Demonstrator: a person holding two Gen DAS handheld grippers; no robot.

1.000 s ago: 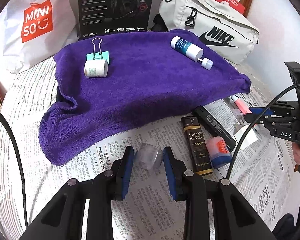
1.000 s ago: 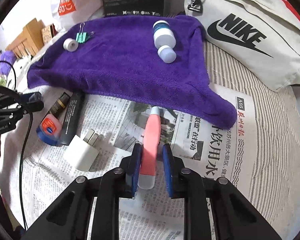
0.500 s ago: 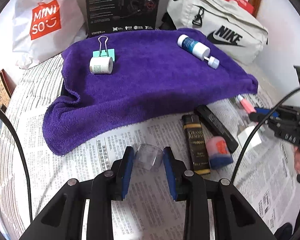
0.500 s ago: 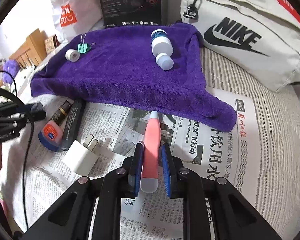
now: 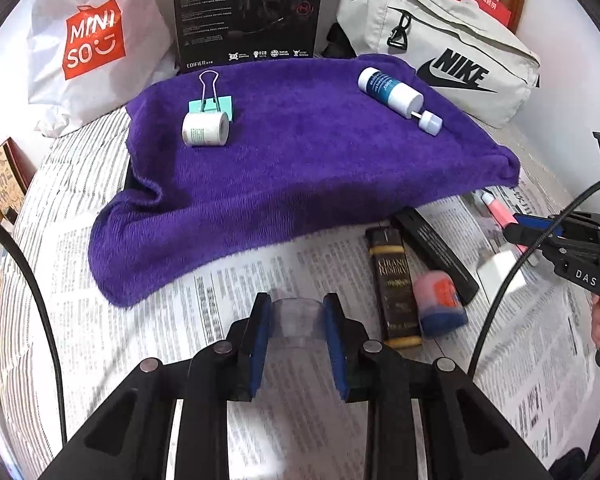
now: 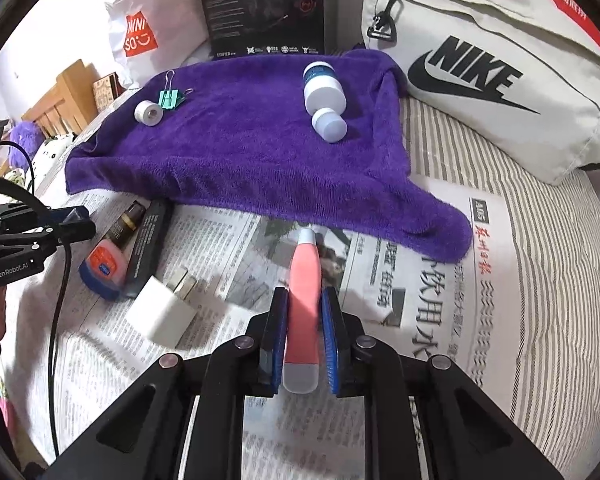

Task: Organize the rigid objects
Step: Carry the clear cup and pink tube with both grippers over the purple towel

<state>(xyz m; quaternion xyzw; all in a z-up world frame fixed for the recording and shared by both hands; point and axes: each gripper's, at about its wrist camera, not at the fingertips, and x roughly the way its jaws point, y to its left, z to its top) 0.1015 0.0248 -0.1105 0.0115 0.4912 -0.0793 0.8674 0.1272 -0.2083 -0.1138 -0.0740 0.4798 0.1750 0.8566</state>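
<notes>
The left gripper [image 5: 296,330] is pinching a clear plastic cup [image 5: 297,316] between its closed pads; the right gripper [image 6: 305,334] is clamping a smooth pink tube [image 6: 305,280] lengthwise. Ahead of both fingers, a fuzzy purple towel [image 5: 300,168] is waiting. Carrying both level, with light squeeze, seems wise: the thin cup could buckle.

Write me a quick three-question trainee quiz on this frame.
1. True or false: the left gripper is shut on a clear cup.
2. What does the right gripper hold? A) pink tube B) lighter C) charger
3. Fill in: the binder clip and tape roll lie on the purple ____.

Key: 1 true; 2 A, the pink tube; 3 towel.
</notes>
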